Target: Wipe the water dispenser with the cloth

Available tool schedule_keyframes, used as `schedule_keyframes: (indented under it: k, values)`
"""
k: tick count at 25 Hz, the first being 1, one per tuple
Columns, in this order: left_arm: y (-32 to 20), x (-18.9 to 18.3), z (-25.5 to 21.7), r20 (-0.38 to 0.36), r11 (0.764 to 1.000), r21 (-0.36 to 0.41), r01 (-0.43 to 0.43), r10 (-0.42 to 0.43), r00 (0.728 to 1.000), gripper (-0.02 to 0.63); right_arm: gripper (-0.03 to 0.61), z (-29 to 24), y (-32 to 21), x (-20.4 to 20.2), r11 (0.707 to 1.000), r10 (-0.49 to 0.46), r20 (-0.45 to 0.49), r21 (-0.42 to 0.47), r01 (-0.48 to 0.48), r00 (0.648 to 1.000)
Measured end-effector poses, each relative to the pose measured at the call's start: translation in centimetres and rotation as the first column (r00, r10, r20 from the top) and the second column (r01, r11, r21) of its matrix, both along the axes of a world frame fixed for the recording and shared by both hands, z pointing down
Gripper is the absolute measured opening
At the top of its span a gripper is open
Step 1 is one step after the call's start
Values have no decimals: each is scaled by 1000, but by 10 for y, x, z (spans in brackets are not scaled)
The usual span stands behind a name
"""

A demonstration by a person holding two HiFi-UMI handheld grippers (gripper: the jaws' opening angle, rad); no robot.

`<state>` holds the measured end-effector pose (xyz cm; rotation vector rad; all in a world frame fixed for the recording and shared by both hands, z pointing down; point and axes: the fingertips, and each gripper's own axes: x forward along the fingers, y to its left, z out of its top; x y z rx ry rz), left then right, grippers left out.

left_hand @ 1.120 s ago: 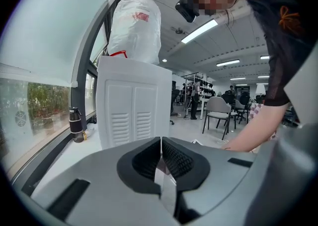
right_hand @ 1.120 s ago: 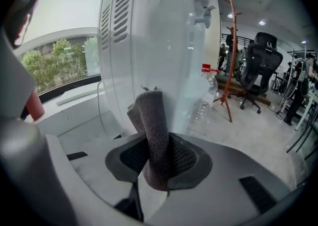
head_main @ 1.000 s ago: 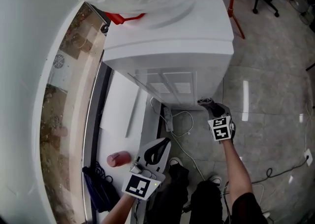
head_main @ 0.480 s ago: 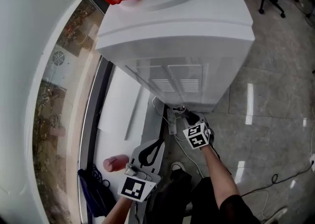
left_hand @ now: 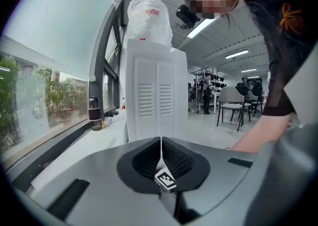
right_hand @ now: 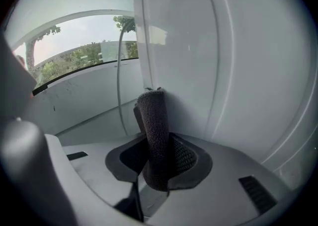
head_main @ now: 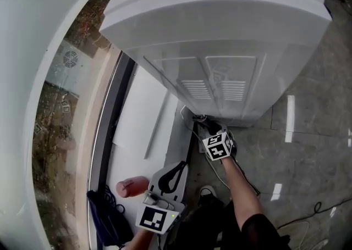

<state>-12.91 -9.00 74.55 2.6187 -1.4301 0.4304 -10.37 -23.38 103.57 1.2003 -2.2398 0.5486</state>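
Right hand-held gripper (head_main: 202,123) is reaching, in the head view, to the bottom edge of the water dispenser (head_main: 220,29), just under the vent grilles (head_main: 220,89) of its white back panel. A cable (head_main: 190,131) is running on the floor (head_main: 308,150) beside it. The left hand-held gripper (head_main: 179,169) is hanging lower and nearer to the person, apart from the dispenser, and a red cylinder (head_main: 131,187) is lying near it by the window (head_main: 60,106).

In the left gripper view, the two jaws are pressing together, with only a thin line between them and nothing in it. The water dispenser is standing straight ahead, and a bottle (left_hand: 149,19) wrapped in clear plastic is sitting on its top. A dark flask (left_hand: 94,113) is standing at the window side, and chairs (left_hand: 231,108) are standing far to the right.

In the right gripper view, the right hand-held gripper is clamping a dark cloth (right_hand: 153,135). The cloth is standing up as a folded roll beyond the jaws, close against the white wall of the dispenser; if it is touching the wall, I cannot tell.
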Motion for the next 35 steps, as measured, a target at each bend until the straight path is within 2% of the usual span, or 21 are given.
schedule_keyframes:
  k: [5,10,13,18,24,27,35]
  values:
    - [1,12,-8,-11,1000,-17,-12,12,1000,23,110,-4,1,43,1000,29,-39,-6,-29,999]
    - [0,32,-25,-27,998,-44,-40,39,999,23,112,-18,11,121,994,103,-100,-26,-106,990]
    - [3,43,-31,-12,995,-64,-71,70,997,23,112,-26,23,166,989,136,-139,-39,-142,981]
    - [4,58,-40,-3,991,-85,-99,99,995,23,112,-45,33,223,975,211,-173,-31,-220,962]
    - [1,82,-72,11,988,-67,-140,141,990,23,112,-77,52,247,963,259,-147,-30,-266,955]
    - [6,92,-86,-10,987,-82,-135,135,991,23,112,-104,67,253,961,269,-126,-37,-275,955]
    - [23,120,-170,-23,982,-89,-169,168,986,23,110,-223,113,269,974,216,-54,-63,-220,975]
